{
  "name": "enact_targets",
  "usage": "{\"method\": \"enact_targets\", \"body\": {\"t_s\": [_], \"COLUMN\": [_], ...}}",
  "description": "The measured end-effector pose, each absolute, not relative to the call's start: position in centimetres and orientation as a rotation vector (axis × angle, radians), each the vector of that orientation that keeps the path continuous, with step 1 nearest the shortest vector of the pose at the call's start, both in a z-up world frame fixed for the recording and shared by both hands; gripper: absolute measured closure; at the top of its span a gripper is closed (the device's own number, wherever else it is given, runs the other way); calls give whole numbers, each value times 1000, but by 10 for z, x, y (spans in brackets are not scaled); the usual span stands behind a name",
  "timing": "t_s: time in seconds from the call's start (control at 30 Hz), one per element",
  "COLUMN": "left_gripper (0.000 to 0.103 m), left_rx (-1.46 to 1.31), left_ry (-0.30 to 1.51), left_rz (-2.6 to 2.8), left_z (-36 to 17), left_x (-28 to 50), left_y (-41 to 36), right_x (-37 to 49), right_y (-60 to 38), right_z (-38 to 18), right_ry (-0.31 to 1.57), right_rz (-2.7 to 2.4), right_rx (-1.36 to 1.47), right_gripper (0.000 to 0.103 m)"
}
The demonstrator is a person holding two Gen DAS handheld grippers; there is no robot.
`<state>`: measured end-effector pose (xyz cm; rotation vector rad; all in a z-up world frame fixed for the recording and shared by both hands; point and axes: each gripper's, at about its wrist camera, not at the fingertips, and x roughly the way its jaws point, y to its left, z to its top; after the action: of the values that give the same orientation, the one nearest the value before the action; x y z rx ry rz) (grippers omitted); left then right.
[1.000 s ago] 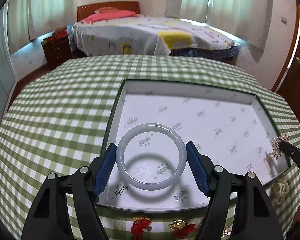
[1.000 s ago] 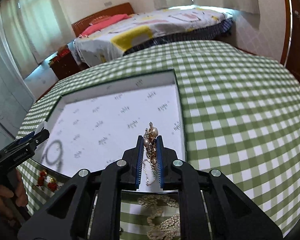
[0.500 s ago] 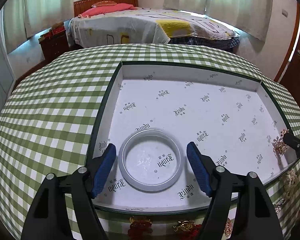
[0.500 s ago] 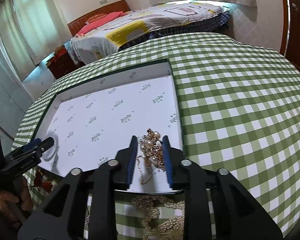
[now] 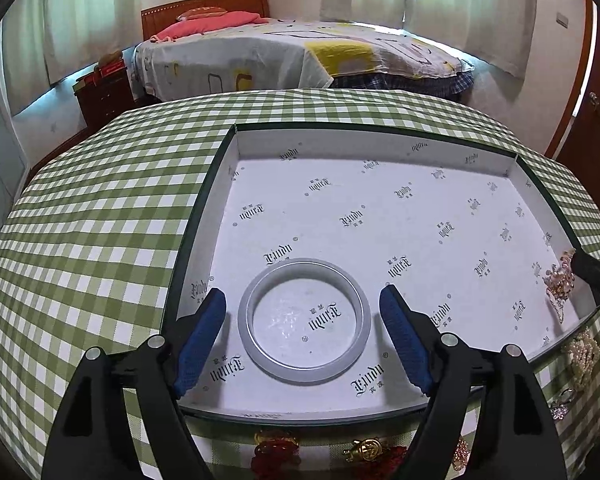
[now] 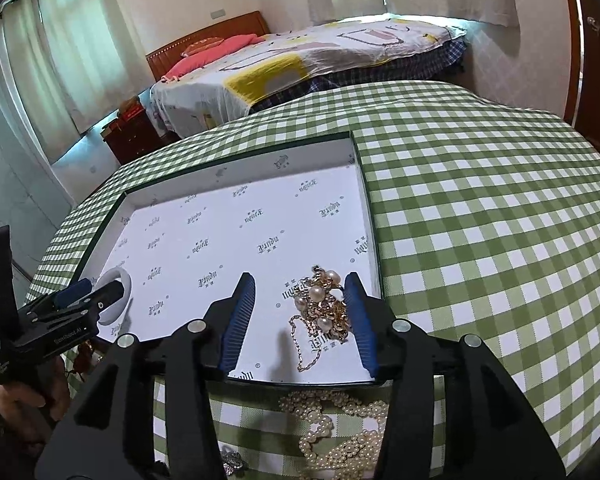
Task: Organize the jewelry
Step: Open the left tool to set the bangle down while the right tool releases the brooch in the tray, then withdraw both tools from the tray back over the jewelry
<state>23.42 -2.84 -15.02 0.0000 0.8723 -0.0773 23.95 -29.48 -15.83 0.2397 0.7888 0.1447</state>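
A pale jade bangle [image 5: 304, 321] lies flat in the near left of a shallow white box [image 5: 380, 148] on the checked table. My left gripper [image 5: 303, 314] is open, its blue pads either side of the bangle, clear of it. A gold chain with pearls [image 6: 325, 305] lies in the near right corner of the box [image 6: 236, 188]. My right gripper [image 6: 300, 304] is open around it; the chain lies against the right pad. The chain also shows in the left wrist view [image 5: 559, 285], and the bangle in the right wrist view [image 6: 116, 294].
A pearl necklace [image 6: 340, 436] lies on the green checked cloth [image 6: 480, 240] in front of the box. Red and gold trinkets [image 5: 364, 454] lie at the near table edge. A bed [image 5: 292, 56] and a nightstand [image 5: 104, 92] stand beyond the table.
My left gripper lowered the bangle into the box and opened, leaving it flat. My right gripper lowered the chain into the box's corner and opened wide.
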Motion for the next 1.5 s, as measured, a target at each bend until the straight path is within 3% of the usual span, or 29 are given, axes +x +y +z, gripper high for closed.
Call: {"method": "enact_targets", "body": {"t_s": [0.8, 1.5], "left_gripper": [26, 26], "left_rx": [-48, -98], "left_ry": [737, 784], "left_rz": [-32, 42], "left_z": [-110, -120], "left_x": [172, 77], "left_y": [-3, 26], "right_x": [167, 82], "right_y": [-260, -206], "right_z": [-143, -173], "right_ry": [791, 928], "right_rz": [181, 299], "right_rx": [158, 67], "right_gripper": [57, 58]}}
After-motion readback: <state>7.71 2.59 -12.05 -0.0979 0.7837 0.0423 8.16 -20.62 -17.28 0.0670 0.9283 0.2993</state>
